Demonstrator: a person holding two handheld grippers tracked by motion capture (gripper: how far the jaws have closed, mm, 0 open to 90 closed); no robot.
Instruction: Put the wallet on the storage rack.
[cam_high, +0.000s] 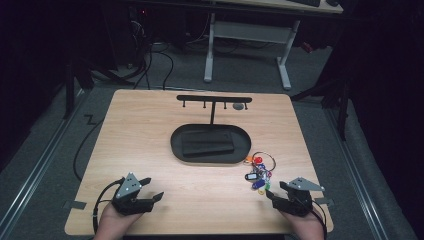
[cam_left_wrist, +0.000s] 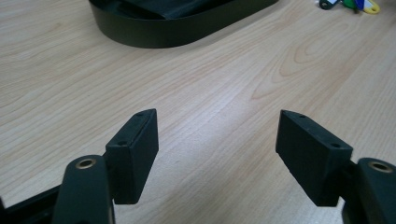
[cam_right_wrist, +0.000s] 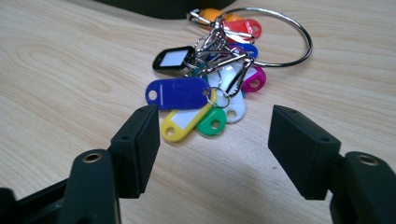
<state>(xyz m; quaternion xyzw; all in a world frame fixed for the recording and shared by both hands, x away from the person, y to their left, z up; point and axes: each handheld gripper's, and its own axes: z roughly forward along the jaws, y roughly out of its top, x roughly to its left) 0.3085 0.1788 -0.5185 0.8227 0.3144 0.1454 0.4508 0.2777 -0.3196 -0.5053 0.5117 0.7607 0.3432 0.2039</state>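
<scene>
item: key bunch (cam_right_wrist: 212, 79), 1 pc. lies flat on the table (cam_high: 150, 150), just ahead of the right gripper (cam_right_wrist: 212, 140), a bit past its jaw tips, nothing pinched. right gripper jaws spread, tags in line w/ the gap but not between the pads. left gripper (cam_left_wrist: 217, 149) jaws spread wide, bare wood between them, bunch well off to its far right.

handling (est.): light, loose, jingly; metal ring (cam_right_wrist: 280, 37) stiff and thin, prob. slippery on the pads; plastic tags flat, floppy on their small split rings, will swing once lifted. not fragile. best hold: nip the big ring where it lies clear of the tags, or clamp a flat tag across its faces; the ring is likely handier if the bunch goes on a peg.

count, as far as the overlap allows:
- big ring: 1
- tags: approx. 9 seen: blue, black, yellow, green, white, magenta, red, orange, 2nd blue; more may hide under.
- tray (cam_high: 210, 142), black oval: 1, beyond the bunch, w/ 1 dark flat block in it.
- rack (cam_high: 214, 99) w/ pegs: 1, behind the tray.
- grippers: 2.
</scene>
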